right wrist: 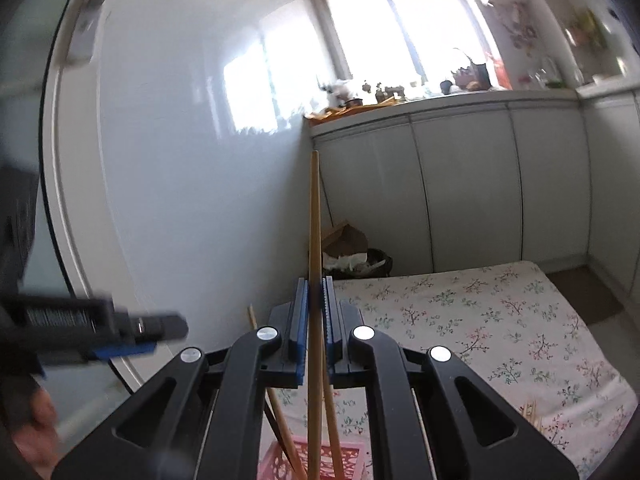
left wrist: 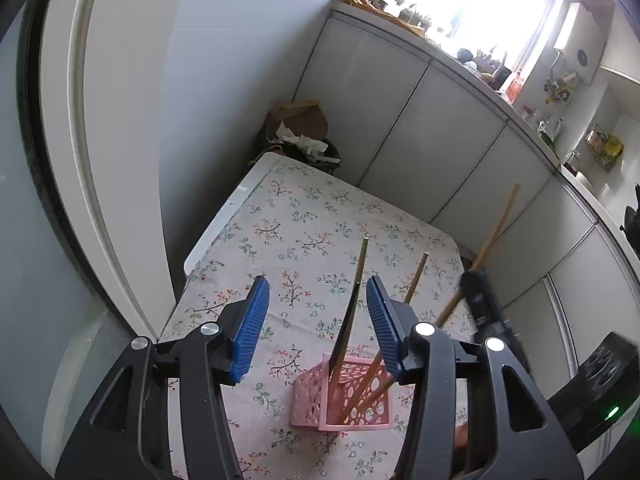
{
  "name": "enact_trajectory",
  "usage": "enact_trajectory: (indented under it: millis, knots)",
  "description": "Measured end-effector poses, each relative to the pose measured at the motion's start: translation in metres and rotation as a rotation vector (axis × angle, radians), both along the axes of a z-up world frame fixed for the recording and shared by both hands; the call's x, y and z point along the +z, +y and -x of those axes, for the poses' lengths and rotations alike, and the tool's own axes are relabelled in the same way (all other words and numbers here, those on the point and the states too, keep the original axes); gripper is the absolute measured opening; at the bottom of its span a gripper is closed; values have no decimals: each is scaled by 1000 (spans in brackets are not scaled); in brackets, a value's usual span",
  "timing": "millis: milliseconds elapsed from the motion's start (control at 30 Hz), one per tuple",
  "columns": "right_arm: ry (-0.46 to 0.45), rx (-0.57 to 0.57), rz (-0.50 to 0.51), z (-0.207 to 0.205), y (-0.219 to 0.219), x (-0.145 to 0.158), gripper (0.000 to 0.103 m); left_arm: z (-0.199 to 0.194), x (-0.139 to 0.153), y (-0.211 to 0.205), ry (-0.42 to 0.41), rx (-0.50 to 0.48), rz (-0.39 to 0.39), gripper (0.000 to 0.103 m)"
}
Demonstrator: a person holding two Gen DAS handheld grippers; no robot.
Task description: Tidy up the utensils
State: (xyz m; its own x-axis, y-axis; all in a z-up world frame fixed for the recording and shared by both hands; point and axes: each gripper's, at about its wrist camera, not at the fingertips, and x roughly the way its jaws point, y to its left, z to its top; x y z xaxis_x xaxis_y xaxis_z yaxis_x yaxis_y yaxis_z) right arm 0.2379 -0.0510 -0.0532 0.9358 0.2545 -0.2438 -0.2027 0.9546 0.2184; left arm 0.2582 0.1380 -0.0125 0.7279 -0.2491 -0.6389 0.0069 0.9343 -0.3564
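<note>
One chopstick (right wrist: 314, 240) clamped in right hand-held gripper (right wrist: 313, 320), lower end hidden

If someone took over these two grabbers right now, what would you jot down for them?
Left gripper: jaws open, nothing held, above the pink basket.
Right gripper: jaws shut on a wooden chopstick, upright over the basket.
Basket stands on the floral cloth, with a dark chopstick and two wooden ones already leaning in it.
Left to do: lower the held chopstick in. More sticks seem to lie at the cloth's near right edge.
</note>
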Motion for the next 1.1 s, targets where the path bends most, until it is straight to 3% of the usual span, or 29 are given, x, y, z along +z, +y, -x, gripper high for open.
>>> enact_trajectory:
  millis: [267, 300, 333, 367, 600, 733, 833, 900, 967, 1033, 1100]
  knots:
    - [131, 38, 64, -2, 1, -26, 9, 2, 1, 0, 8, -11, -4, 54]
    - [164, 55, 73, -2, 2, -28, 11, 3, 1, -2, 5, -13, -6, 54]
    - [197, 71, 83, -2, 1, -28, 26, 3, 2, -3, 4, -14, -9, 58]
    - [206, 77, 86, 1, -4, -25, 34, 4, 2, -4, 3, -14, -13, 60]
    - [223, 51, 22, 28, -71, 27, 39, 13, 11, -24, -26, -67, -62, 63]
    - [309, 9, -23, 38, -124, 43, 41, 24, 19, -52, -60, -137, -103, 63]
    - [370, -73, -107, 48, -172, 25, 41, 36, 23, -83, -80, -230, -134, 63]
    - [480, -138, -162, 48, -195, 0, 41, 44, 18, -111, -71, -309, -163, 63]
    - [617, -164, -238, 42, -216, -24, 43, 48, 7, -135, -39, -371, -188, 63]
    - [673, -157, -292, 40, -228, -37, 43, 49, -13, -162, 14, -435, -226, 63]
    - [720, -184, -274, 42, -233, -46, 43, 48, -31, -183, 58, -467, -274, 63]
